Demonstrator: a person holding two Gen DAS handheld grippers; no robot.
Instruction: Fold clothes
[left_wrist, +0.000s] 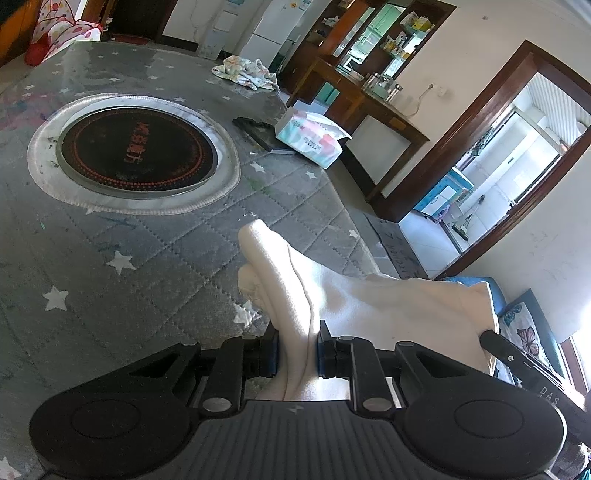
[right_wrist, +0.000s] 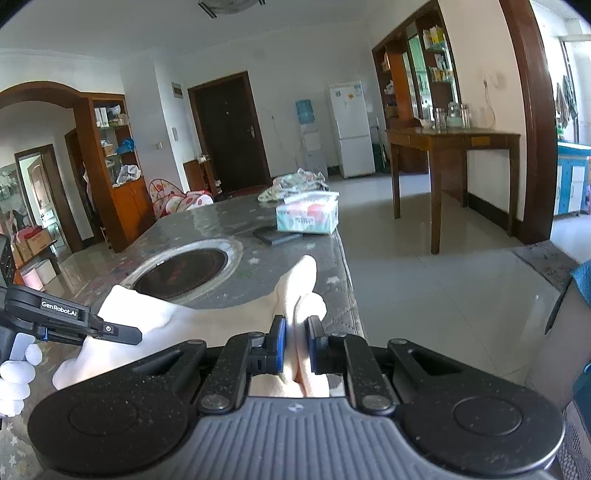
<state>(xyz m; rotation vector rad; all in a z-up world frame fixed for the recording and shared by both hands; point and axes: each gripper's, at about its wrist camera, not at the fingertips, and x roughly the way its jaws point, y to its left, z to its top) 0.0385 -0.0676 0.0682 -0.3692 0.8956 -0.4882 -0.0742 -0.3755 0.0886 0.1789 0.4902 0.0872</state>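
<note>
A cream white garment (left_wrist: 369, 299) hangs stretched between my two grippers, above the near right edge of the table. My left gripper (left_wrist: 298, 349) is shut on a bunched fold of it. My right gripper (right_wrist: 296, 345) is shut on the other end of the garment (right_wrist: 207, 325), its corner sticking up past the fingers. The left gripper (right_wrist: 122, 334) also shows at the left of the right wrist view, pinching the cloth. The right gripper (left_wrist: 491, 338) shows at the right of the left wrist view, holding the cloth's far end.
The table has a grey quilted star cover (left_wrist: 110, 258) with a round black induction hob (left_wrist: 138, 149) set in it. A tissue pack (left_wrist: 314, 138), a dark flat case (left_wrist: 258, 129) and a crumpled patterned cloth (left_wrist: 245, 72) lie farther along. A wooden side table (right_wrist: 450, 147) stands right.
</note>
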